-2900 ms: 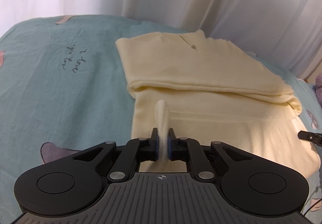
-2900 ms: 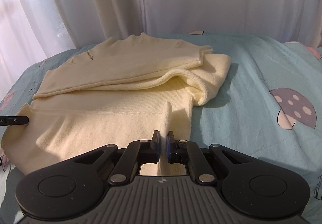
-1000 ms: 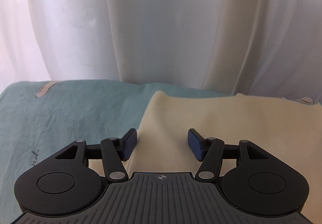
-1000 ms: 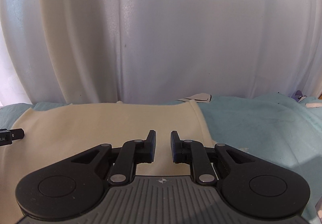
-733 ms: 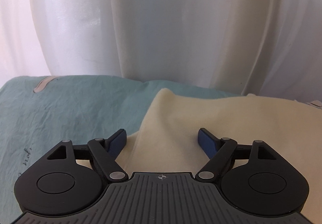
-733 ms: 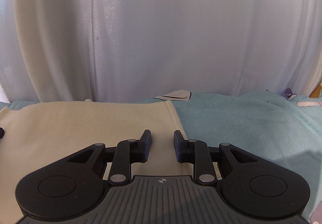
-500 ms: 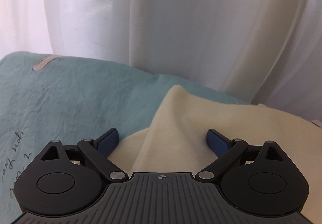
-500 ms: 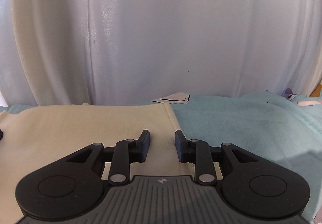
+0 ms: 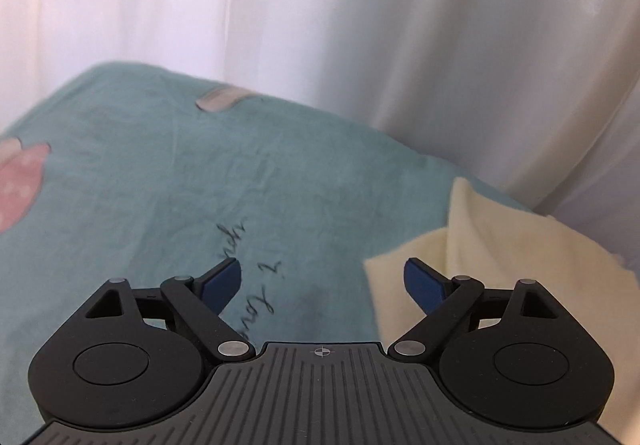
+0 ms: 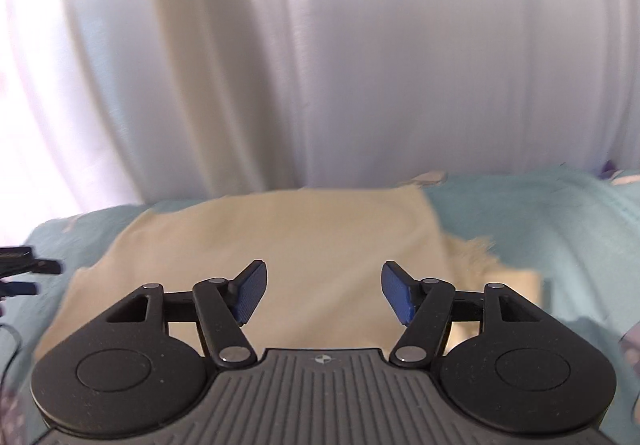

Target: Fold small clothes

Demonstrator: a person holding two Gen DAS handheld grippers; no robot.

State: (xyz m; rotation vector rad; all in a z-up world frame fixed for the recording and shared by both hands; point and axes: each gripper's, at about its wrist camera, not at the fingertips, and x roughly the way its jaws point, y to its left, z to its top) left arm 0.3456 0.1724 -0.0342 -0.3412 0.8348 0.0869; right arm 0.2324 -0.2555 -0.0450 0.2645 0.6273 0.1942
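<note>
Both grippers have just opened: the left gripper (image 9: 322, 281) and right gripper (image 10: 322, 291) have fingers apart, holding nothing. The cream garment (image 10: 280, 245) lies folded on the teal bed sheet (image 9: 160, 185). The next grip should likely take its blurred edge at three o'clock.

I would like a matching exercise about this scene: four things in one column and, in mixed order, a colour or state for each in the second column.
1. garment
2. bedsheet
3. curtain
4. left gripper

A. white, hanging behind the bed
B. open, nothing between its fingers
C. pale yellow, lying folded
D. teal, with dark handwriting printed on it

Pairs: 1-C, 2-D, 3-A, 4-B
</note>
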